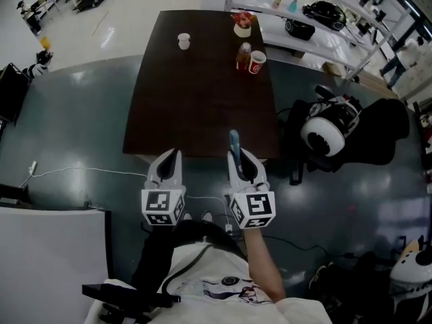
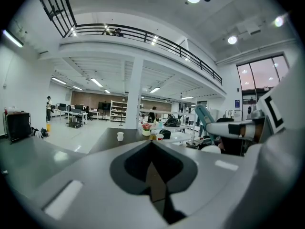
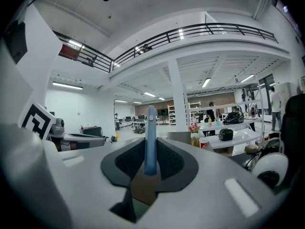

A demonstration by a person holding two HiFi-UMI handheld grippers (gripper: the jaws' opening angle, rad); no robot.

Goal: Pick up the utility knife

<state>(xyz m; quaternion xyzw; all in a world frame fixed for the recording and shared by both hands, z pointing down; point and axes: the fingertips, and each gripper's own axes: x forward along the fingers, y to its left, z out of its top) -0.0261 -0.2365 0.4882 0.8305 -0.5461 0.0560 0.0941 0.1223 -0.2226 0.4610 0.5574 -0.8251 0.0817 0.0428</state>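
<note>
We had the utility knife (image 3: 151,137) pinched in our right claw (image 1: 237,157), whose jaws were closed on the lower end of the handle. The knife stood up clear of the dark tabletop (image 1: 196,100), by its near edge. It looked slim and flat, light blue, with a small stud near the rounded tip; no blade showed. We judged it light, stiff and rather smooth, best gripped across its flat sides at mid-handle. Our left claw (image 1: 170,160) was closed on nothing.

Dark table (image 1: 196,106), white cup (image 1: 183,41), red cup (image 1: 257,62), flowerpot (image 1: 242,24)
</note>
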